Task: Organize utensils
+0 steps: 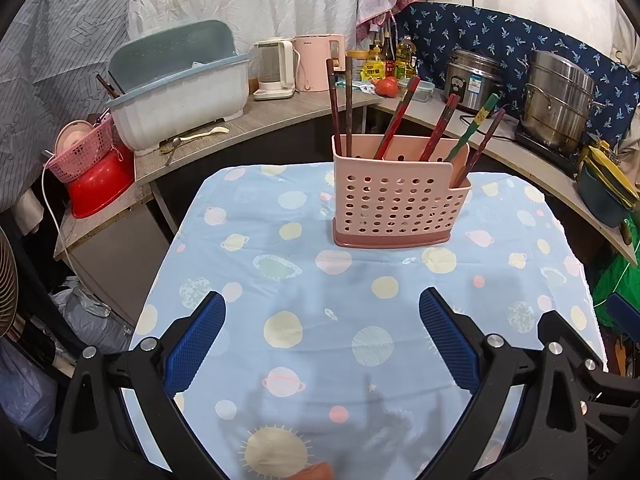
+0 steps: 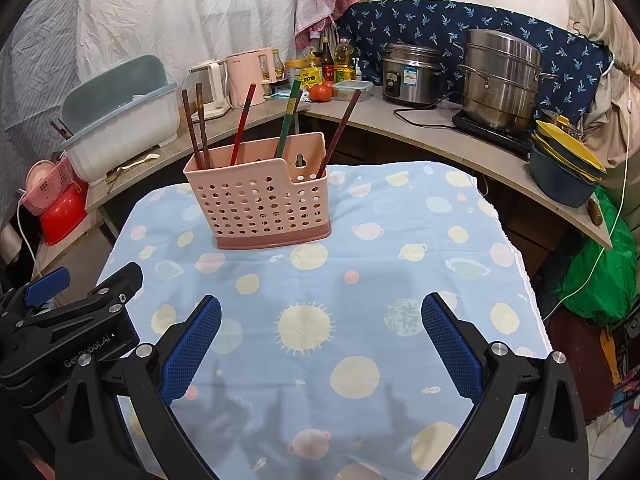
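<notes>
Chopsticks (image 1: 400, 120) stand upright, loosely sorted, in the pink holder (image 1: 396, 208) mid-table, so the left gripper (image 1: 322, 312) and right gripper (image 2: 320, 316) hover wide open and empty, probably because nothing remains loose on the cloth (image 1: 360, 280).

The lower ends of the chopsticks (image 1: 401, 116) are hidden inside the pink perforated holder (image 1: 396, 208) near the far edge of the desk (image 1: 248, 264), so which compartment each stands in cannot be told for all of them. In the left wrist view the right tongs (image 1: 618, 314) are cut off by the right edge, showing only one blue pad, and an orange blur (image 1: 316, 471) at the bottom edge is too unclear to identify. Labels on the bottles (image 2: 328, 62) on the far counter are too small to read.
</notes>
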### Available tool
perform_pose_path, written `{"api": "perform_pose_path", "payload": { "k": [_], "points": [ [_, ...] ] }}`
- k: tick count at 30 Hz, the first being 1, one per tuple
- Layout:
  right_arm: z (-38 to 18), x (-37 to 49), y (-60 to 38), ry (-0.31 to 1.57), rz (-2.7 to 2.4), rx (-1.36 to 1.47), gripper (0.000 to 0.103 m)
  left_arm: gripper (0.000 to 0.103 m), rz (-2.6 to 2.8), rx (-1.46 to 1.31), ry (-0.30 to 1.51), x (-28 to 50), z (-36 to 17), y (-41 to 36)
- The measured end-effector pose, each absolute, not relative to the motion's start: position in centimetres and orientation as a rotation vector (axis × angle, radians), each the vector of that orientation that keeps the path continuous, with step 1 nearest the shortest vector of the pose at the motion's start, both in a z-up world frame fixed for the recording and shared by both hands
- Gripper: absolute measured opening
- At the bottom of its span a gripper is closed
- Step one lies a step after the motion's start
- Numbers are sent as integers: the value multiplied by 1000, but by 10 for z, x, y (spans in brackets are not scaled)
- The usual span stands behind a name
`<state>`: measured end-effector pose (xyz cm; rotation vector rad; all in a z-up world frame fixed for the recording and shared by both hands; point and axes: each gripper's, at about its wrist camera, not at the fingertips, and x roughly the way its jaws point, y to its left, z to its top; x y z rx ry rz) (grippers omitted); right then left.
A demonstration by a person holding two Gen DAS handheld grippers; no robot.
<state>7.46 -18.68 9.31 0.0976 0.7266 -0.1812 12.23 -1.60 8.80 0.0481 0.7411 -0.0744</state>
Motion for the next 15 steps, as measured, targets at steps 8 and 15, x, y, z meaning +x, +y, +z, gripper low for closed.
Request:
{"api": "perform_pose_path", "payload": {
  "k": [8,15],
  "points": [
    [90,74,-188,733,-185,101,97,93,-42,37,754,124,86,-12],
    [89,74,-187,735,-184,98,97,93,-40,35,754,124,85,-10]
  ]
}}
